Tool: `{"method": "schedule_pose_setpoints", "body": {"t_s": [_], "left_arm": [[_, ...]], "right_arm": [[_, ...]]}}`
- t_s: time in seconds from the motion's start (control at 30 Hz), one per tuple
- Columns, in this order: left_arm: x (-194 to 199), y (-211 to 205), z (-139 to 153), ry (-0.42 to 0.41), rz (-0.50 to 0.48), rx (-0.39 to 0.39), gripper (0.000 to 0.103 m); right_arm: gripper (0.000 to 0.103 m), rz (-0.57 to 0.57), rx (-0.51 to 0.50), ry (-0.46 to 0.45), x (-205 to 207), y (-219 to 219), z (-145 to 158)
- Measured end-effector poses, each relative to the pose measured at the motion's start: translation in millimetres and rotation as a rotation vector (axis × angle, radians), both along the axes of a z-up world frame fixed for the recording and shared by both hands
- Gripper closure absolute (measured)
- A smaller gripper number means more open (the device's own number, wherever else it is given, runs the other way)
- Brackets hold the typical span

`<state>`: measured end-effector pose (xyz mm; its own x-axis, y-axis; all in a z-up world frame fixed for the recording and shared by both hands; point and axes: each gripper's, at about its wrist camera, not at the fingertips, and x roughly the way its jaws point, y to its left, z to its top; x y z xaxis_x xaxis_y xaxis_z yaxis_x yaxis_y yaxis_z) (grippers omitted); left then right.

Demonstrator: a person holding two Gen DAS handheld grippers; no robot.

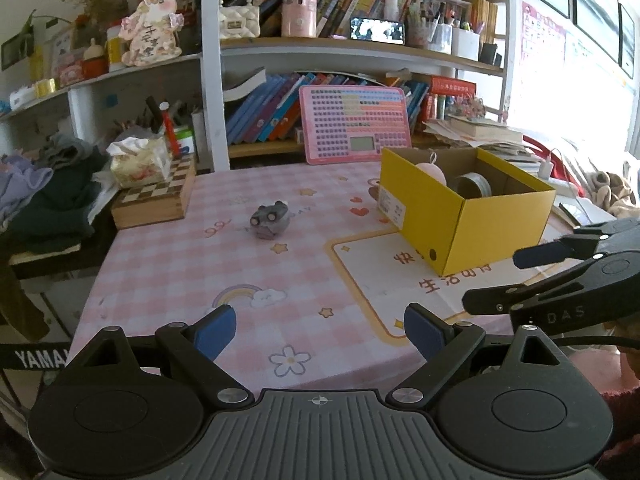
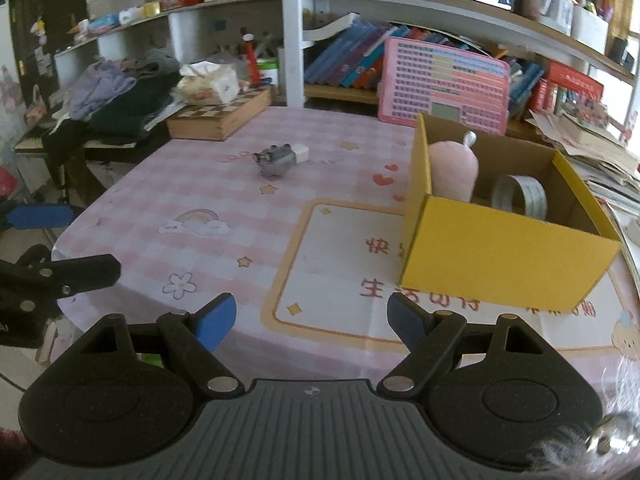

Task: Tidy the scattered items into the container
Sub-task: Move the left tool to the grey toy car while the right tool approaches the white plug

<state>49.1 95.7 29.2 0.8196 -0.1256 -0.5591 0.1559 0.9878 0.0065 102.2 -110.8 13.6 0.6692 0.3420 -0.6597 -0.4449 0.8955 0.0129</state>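
Note:
A small grey toy [image 1: 269, 221] [image 2: 277, 159] stands alone in the middle of the pink checked tablecloth [image 1: 168, 272] [image 2: 208, 184]. In the right wrist view a small white block [image 2: 301, 153] lies just behind it. The yellow cardboard box [image 1: 472, 224] [image 2: 504, 252] stands open to the right, holding a pink plush item [image 1: 431, 172] [image 2: 454, 172] and a roll of tape [image 1: 471, 185] [image 2: 520, 196]. My left gripper [image 1: 318, 332] hangs open over the near table edge, nothing between its blue pads. My right gripper [image 2: 310, 322] is open too, empty, near the box's front.
A chessboard box [image 1: 154, 200] with a tissue pack [image 1: 138, 162] sits at the table's far left. A pink keyboard toy [image 1: 354, 122] leans on the bookshelf behind. Clothes [image 1: 44, 196] pile up left of the table; papers [image 2: 592, 160] stack to the right.

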Motion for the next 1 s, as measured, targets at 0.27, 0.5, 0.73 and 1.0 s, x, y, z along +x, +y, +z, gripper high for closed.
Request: {"method": "schedule_pose_setpoints", "body": {"t_s": [0.27, 0.5, 0.73, 1.0], "left_arm": [[22, 2, -4, 0.013, 0.020, -0.002, 0.010], [46, 5, -6, 0.023, 0.054, 0.008, 0.010], [77, 7, -11, 0.042, 0.086, 0.001, 0.010], [128, 2, -17, 0.046, 0.086, 0.016, 0.010]], "right_arm": [[0.022, 0.090, -0.022, -0.017, 19, 17, 0], [0.023, 0.152, -0.021, -0.006, 54, 31, -2], [0.025, 0.172, -0.025, -0.014, 97, 37, 0], [0.027, 0.114, 0.052, 0.046, 164, 47, 9]]}}
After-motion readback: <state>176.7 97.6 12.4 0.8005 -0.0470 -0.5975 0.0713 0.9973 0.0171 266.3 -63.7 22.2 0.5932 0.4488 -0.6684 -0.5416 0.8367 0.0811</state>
